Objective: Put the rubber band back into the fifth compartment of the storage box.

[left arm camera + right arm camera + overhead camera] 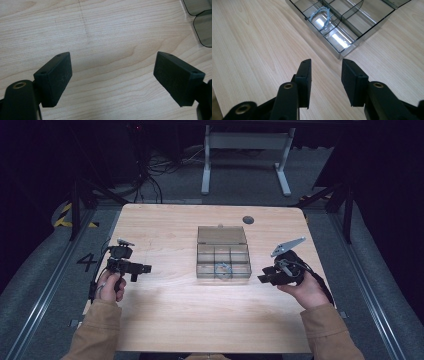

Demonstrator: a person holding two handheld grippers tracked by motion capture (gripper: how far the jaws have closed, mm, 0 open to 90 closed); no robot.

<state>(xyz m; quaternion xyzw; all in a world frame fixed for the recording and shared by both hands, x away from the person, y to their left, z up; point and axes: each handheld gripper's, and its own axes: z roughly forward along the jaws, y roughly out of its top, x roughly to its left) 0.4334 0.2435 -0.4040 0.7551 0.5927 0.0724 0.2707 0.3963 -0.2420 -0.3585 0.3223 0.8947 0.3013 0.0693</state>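
table (165, 320): pale wood, dark room | left tool (145, 268): spread wide, empty | right tool (262, 279): parted, empty

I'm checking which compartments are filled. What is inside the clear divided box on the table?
The clear box lies open, lid folded back. One near-row compartment holds a small bluish looped item, perhaps a band or wire. The other compartments look empty, though glare on the floor hides some detail.

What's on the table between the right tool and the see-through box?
Nothing. Only bare wood lies between the right tool and the clear box, as the right gripper view shows; the high view agrees.
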